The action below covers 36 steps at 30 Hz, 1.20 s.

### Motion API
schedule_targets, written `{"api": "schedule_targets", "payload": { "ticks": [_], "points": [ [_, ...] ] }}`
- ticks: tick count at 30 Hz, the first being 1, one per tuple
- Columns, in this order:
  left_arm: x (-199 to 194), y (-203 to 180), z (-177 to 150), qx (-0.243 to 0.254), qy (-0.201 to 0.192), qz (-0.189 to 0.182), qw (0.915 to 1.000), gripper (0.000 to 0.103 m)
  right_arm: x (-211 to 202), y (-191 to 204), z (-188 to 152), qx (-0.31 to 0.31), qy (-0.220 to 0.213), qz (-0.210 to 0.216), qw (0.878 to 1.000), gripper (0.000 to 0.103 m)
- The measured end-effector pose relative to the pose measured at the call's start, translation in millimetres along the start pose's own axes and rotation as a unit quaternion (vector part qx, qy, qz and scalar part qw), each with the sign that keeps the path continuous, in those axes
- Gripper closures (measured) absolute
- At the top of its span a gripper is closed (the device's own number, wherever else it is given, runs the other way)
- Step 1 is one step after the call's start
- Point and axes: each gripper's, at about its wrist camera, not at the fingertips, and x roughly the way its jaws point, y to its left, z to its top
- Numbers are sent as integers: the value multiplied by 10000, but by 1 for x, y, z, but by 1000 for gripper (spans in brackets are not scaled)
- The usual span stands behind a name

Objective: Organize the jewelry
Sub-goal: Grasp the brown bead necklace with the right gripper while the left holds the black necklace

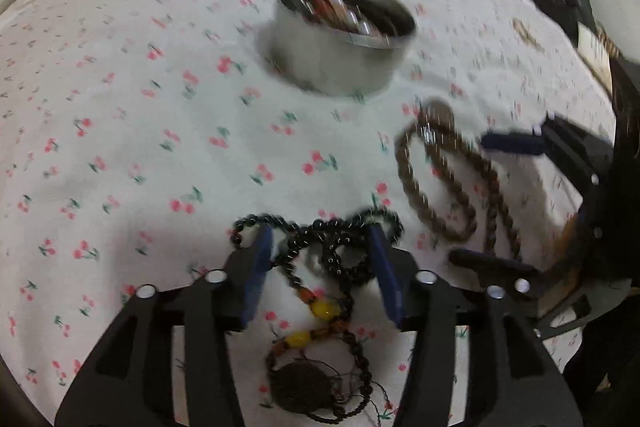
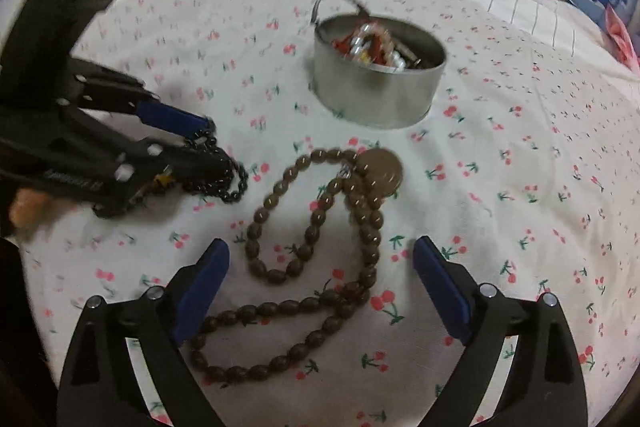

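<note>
You've 2 bead strands on the cherry-print white sheet (image 2: 500, 155): black-bead necklace w/ 2 yellow beads (image 1: 320, 255) lying loose between your left gripper (image 1: 322, 267) pads, brown oval-bead necklace (image 2: 316, 255) between your right gripper (image 2: 322, 283), both spread, gripping nothing. 1 round steel tin of jewelry (image 2: 380, 83) just beyond.

Left tool (image 1: 320, 267) open over black bead necklace (image 1: 332, 255), brown bead necklace (image 1: 452, 179) beside, metal tin (image 1: 340, 63) beyond

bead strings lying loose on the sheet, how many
2: the black bead string lies between the left gripper's open jaws, the brown bead string between the right gripper's. The metal tin holds more jewelry, partly hidden.
</note>
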Motion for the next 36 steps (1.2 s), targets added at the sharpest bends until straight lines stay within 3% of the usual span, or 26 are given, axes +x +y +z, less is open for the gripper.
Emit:
{"api": "schedule_targets", "payload": {
  "ticks": [2,3,4,5,6,8,14,19,28,36],
  "points": [
    [2,-3,-3,0,21,80,10000,52,2,5,1,-94,-3,-31,10000,20],
    [3,-4,-4,-60,69,78,9999,53,2,5,1,-107,0,32,9999,37],
    [4,-4,-5,-104,153,66,9998,62,1,4,1,-94,12,36,9999,46],
    [4,-6,-6,-88,187,108,9997,79,0,2,1,-76,19,-53,10000,64],
    [2,-7,-6,-81,202,154,9996,87,0,0,1,-49,23,-65,10000,80],
    [-2,-7,-7,-137,183,30,9997,92,-3,-9,1,170,2,78,9998,88],
    [-38,12,-2,-570,-365,-685,9954,94,-20,-40,3,1098,-396,937,9887,94],
    [-72,32,2,-919,-964,-1181,9840,94,-45,-63,5,1637,-957,1703,9670,95],
    [-88,25,13,-928,-1262,-1295,9791,94,-84,-73,11,1655,-1806,2051,9476,95],
    [-109,12,30,-845,-1558,-1417,9739,94,-101,-79,18,1738,-2031,2088,9407,95]
  ]
}}
